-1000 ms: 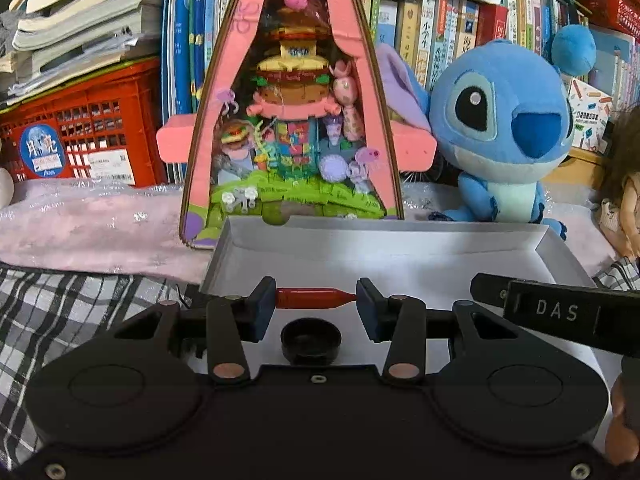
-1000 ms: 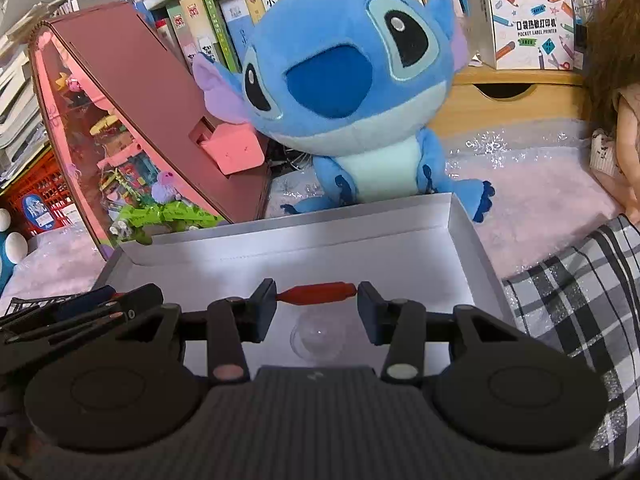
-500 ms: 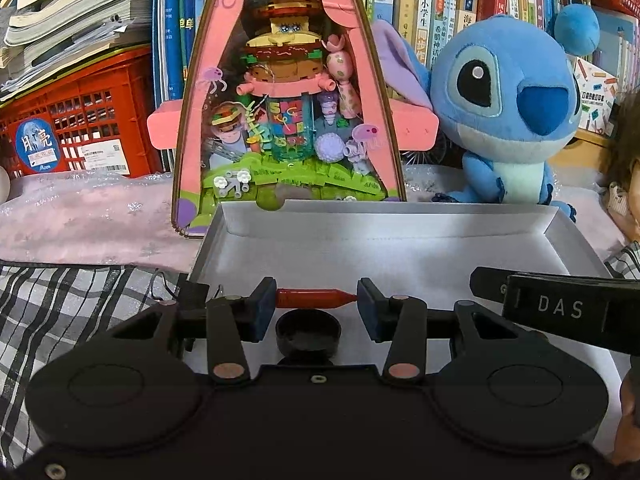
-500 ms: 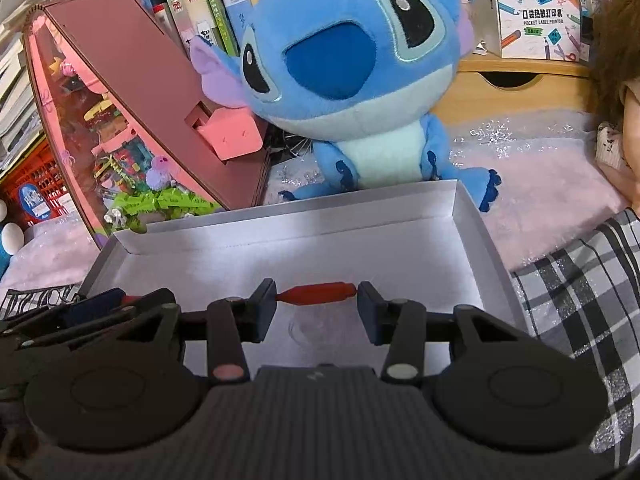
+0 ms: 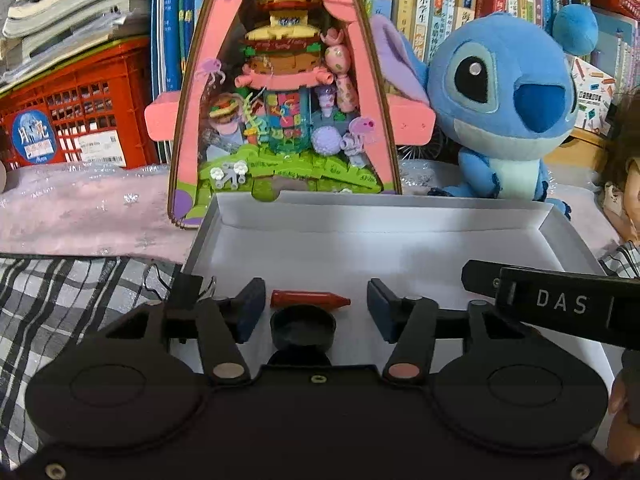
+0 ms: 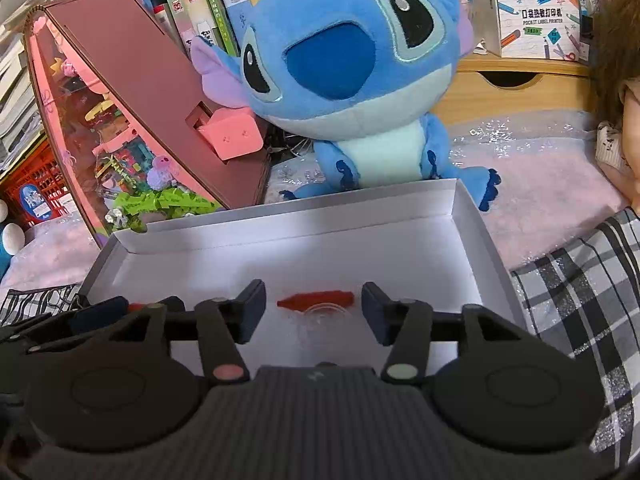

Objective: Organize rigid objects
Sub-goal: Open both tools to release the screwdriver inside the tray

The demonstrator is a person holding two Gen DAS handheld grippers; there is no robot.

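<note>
A red crayon [image 5: 309, 299] lies on the floor of the shallow white box [image 5: 360, 220], between the fingers of my left gripper [image 5: 316, 302], which is open with gaps on both sides of it. A second red crayon [image 6: 316, 300], blurred, lies between the fingers of my right gripper [image 6: 313, 306], also open over the same box [image 6: 300, 224]. The right gripper's body [image 5: 560, 304], marked DAS, shows at the right of the left wrist view. The left gripper's fingers [image 6: 100, 312] show at the lower left of the right wrist view.
Behind the box stand a pink triangular diorama [image 5: 280, 100] and a blue plush toy [image 5: 508, 108]. A red crate [image 5: 72, 112], stacked books and a bookshelf are at the back. A doll [image 6: 620, 100] is at the right. Plaid cloth [image 6: 580, 292] flanks the box.
Both grippers have opened and let go of their red crayons, which now lie in the box. Both grippers have dropped slightly lower toward the box.
</note>
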